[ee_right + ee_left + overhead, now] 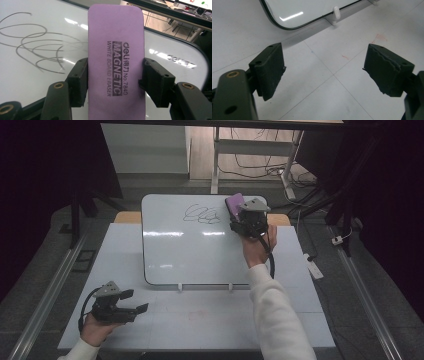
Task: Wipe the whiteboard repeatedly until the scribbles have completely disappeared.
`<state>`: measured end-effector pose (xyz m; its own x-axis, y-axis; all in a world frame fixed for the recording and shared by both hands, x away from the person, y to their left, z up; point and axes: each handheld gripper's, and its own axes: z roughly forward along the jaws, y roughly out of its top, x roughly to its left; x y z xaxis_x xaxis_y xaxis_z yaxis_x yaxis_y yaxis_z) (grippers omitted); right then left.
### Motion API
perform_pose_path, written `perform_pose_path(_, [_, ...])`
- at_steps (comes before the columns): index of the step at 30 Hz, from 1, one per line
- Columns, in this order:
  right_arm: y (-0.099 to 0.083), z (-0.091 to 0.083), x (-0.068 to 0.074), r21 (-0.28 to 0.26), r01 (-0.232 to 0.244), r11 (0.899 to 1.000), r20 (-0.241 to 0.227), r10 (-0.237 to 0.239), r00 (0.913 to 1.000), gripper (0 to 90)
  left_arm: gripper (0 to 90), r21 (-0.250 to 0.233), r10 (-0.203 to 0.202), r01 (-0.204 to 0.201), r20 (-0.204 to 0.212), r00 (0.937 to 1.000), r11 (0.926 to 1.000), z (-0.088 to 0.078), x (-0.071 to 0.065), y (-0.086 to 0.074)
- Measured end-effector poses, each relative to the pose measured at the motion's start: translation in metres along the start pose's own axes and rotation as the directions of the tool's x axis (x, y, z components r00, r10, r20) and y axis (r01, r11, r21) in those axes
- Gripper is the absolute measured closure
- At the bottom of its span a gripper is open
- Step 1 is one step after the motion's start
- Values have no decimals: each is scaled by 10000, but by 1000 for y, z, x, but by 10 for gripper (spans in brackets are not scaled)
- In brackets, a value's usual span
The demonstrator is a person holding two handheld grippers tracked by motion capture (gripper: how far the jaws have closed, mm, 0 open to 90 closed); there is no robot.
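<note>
Right gripper [115, 75] clamps the purple eraser [116, 50] above the whiteboard [165, 250], its scribble [201, 214] still unwiped; left gripper [132, 306] rests on the table [200, 320], jaws apart and empty.

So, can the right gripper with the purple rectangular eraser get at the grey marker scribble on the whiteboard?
Probably yes: the right gripper holds the purple rectangular eraser just beside the grey marker scribble, and nothing lies on the whiteboard between them.
</note>
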<state>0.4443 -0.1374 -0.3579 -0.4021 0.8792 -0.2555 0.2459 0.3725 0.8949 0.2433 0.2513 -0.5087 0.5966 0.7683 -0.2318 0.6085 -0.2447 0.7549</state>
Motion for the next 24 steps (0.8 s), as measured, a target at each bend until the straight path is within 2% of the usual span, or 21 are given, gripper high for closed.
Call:
perform_pose_path(4, [2,2,2,43,68,10000,115,-68,9999,407,175,-35,-43,43,-13,10000,10000,-1,0,0])
perform_pose_path(10, [8,7,15,43,265,9996,-169,-264,9995,407,175,-40,-23,23,-2,10000,10000,-1,0,0])
perform_pose_path(14, [13,11,31,68,527,9986,-488,-523,9974,407,175,-24,-8,8,-2,10000,10000,-1,1,0])
perform_pose_path(20, [13,16,66,37,914,9958,-1182,-903,9889,407,175,-18,9,-9,5,10000,10000,-1,0,0])
perform_pose_path(22, [13,16,76,5,1104,9939,-1310,-1093,9853,407,176,-26,19,-19,-4,10000,10000,-1,0,0])
perform_pose_path(24, [13,16,79,-11,1237,9923,-1265,-1229,9843,407,175,-43,29,-29,9,10000,10000,-1,0,0])
